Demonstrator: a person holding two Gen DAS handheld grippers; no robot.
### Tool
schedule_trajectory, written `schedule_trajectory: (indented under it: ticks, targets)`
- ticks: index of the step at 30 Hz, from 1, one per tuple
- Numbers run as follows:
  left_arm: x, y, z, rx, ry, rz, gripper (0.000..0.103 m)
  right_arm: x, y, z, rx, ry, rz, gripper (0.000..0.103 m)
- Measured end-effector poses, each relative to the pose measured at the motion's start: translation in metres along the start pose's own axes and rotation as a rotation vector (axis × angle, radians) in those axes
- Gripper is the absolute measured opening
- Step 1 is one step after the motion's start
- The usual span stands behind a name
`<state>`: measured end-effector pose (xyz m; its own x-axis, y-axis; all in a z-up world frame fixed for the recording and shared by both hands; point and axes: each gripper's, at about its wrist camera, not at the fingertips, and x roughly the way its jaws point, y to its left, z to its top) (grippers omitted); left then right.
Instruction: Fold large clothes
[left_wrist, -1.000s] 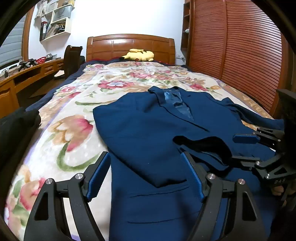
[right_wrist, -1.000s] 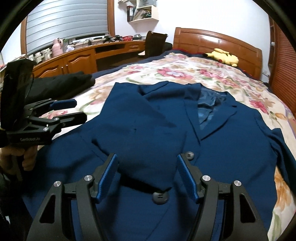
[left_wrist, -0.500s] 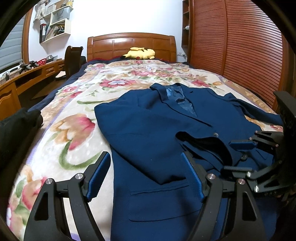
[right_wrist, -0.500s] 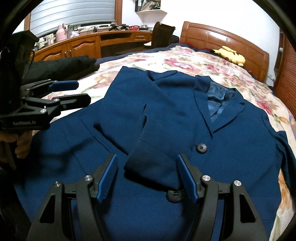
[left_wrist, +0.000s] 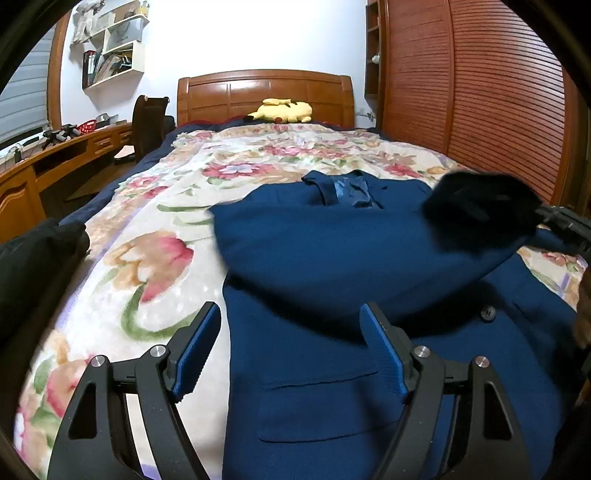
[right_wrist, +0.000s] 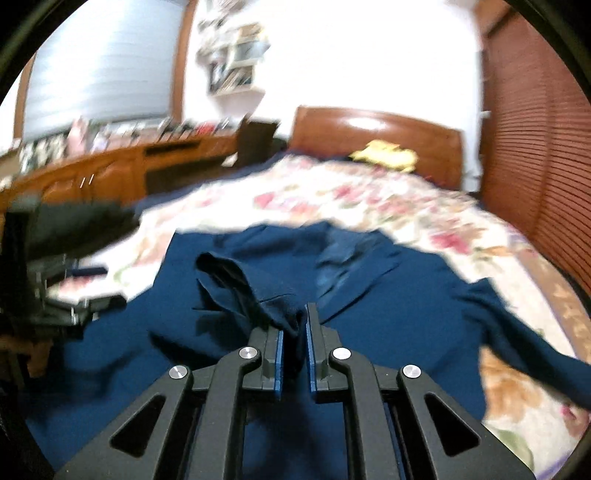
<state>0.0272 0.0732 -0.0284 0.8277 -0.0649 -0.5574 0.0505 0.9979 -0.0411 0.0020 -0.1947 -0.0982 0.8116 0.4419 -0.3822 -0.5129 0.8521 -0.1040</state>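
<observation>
Above the blue jacket | right gripper has just closed, pinching sleeve cuff | left gripper spread, empty | risk: thin pinch slips, sleeve drops unfolded

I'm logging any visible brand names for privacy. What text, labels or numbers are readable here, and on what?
None can be read.
Books on the wall shelf: too small.
Right gripper, shut on the blue jacket sleeve: no marking visible.
Left gripper: none visible.
</observation>
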Motion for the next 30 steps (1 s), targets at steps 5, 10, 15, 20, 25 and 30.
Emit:
schedule_trajectory:
  ticks: [5,10,15,20,25,30]
  targets:
    - [-0.002,0.003,0.001,-0.013,-0.011,-0.009,0.078,-0.028,-0.028,-0.008,0.079,-0.045,-0.099,0.009]
    - [-0.005,-0.002,0.004,-0.015,-0.03,-0.022,0.078,-0.038,-0.021,-0.024,0.084,0.012,-0.177,0.009]
    - [-0.009,-0.008,0.006,-0.005,-0.041,-0.039,0.078,-0.048,-0.011,-0.022,0.084,0.058,-0.221,0.009]
    - [-0.01,-0.011,0.005,-0.002,-0.041,-0.052,0.078,-0.061,0.002,-0.027,0.13,0.145,-0.159,0.01]
    - [-0.01,-0.012,0.005,-0.002,-0.041,-0.057,0.078,-0.072,0.002,-0.022,0.108,0.183,-0.185,0.041]
    - [-0.01,-0.013,0.005,-0.004,-0.04,-0.058,0.078,-0.074,0.015,0.004,0.023,0.141,-0.182,0.061]
